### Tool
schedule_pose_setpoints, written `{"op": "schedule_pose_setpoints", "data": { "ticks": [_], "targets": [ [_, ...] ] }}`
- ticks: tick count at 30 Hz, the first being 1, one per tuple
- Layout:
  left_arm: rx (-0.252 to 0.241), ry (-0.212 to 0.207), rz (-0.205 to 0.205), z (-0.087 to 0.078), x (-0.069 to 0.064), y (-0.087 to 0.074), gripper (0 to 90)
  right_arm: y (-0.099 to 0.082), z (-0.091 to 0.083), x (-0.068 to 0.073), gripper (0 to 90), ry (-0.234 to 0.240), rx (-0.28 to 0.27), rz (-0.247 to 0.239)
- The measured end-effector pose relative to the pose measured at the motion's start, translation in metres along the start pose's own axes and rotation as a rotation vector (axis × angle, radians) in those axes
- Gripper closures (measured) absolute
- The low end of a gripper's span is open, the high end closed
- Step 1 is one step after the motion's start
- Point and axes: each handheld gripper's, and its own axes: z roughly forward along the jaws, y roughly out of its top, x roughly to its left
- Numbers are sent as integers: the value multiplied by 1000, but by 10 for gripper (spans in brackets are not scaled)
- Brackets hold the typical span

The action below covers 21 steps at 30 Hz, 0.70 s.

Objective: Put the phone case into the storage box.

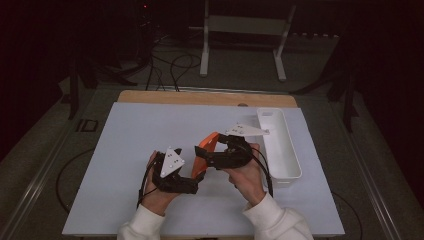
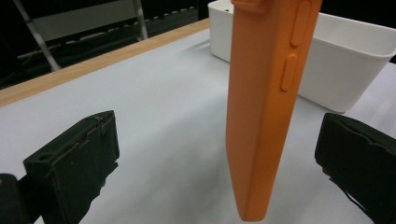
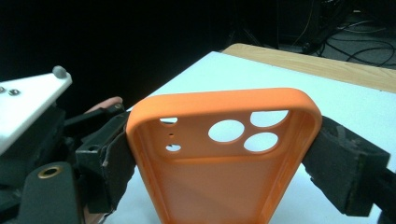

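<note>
White matting covers the table, with a bare wooden strip along its far edge. On the right side of this surface stands a long white bin; nothing can be seen inside it from the high view.

The orange phone case is held above the table, in front of you, just left of the bin. You hold it with the right gripper: in the right gripper view both black jaws press the case's long side walls, one on each side, so this gripper is clamped on the case. The camera cut-outs sit at the far end, away from the jaws.

The left gripper has its jaws spread wide. In the left gripper view the case hangs edge-on between them, touching neither pad.

Treat the case as light, thin-walled and probably flexible; it appears to be a soft matte material that should grip well. Expect the open shell to bow under a hard squeeze. Take hold across the side walls near a corner, clear of the moulded side buttons, and use moderate force
</note>
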Motion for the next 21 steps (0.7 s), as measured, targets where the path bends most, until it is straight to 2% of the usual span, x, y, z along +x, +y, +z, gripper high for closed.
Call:
{"op": "schedule_pose_setpoints", "data": {
  "ticks": [6, 21],
  "targets": [
    [-10, 15, 6, -6, 6, 2, 5, 1, 1, 0, 160, -4, 8, -7],
    [-16, 19, -5, -16, 17, 4, 3, 6, 0, -1, 160, -22, 5, -20]
  ]
}}
